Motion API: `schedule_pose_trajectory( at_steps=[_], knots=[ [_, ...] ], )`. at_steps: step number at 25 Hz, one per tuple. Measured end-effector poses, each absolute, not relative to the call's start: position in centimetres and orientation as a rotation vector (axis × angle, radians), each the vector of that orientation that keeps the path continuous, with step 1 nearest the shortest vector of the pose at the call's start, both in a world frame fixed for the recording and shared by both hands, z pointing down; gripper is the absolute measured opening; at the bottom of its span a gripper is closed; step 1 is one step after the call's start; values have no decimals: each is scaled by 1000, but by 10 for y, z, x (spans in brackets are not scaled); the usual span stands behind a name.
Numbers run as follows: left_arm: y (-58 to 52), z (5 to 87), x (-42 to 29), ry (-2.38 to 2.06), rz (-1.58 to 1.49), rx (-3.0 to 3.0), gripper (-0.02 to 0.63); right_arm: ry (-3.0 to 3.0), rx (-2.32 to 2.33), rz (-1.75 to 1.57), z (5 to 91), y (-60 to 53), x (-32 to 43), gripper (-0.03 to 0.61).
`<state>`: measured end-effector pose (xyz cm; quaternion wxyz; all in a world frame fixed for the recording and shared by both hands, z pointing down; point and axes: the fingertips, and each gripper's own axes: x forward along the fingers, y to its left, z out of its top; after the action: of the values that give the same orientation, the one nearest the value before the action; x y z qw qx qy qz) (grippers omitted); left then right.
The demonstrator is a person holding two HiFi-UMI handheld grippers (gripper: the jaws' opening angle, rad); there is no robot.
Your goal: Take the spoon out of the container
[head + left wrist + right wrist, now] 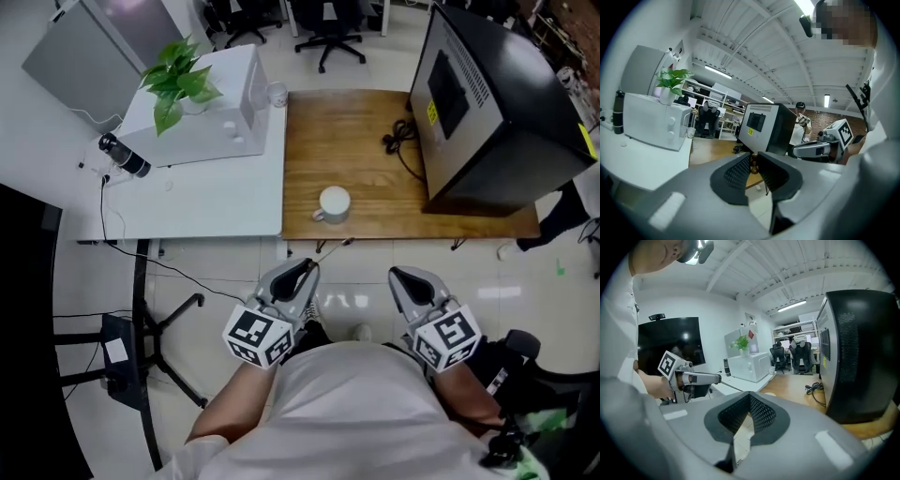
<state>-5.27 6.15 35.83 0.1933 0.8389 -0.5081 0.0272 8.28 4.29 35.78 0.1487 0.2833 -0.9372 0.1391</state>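
Your left fingers (pixel 737 172) stand a narrow slit apart. Only a sliver of brown shows in the slit; I cannot tell what it is, and nothing is plainly gripped. Your right fingers (pixel 761 414) meet at their tips with nothing between them.

You hold the left gripper (pixel 305 270) and the right gripper (pixel 401 277) side by side close to your body, over the pale floor (pixel 361 281), short of the wooden table (pixel 375 178).

The cup (pixel 334 202) stands on that table near its front edge, ahead of the grippers and apart from both. The spoon cannot be made out in it from here.

A black box (pixel 506 122) sits on the table's right end. A white table (pixel 216 202) adjoins on the left, carrying a microwave (pixel 220 117) with a plant (pixel 178 80) on top.
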Motion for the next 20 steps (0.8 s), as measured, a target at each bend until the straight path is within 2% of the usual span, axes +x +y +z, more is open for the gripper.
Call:
schedule_pose_trajectory(
  at_steps=[6,20],
  knots=[
    [100,363,-25,-1491,58,2272,55,-2743,699,387,357,75,103,6],
    [119,358,-23,-1444,155,2348,55,-2727,766,412,354,101,101,6]
  ],
)
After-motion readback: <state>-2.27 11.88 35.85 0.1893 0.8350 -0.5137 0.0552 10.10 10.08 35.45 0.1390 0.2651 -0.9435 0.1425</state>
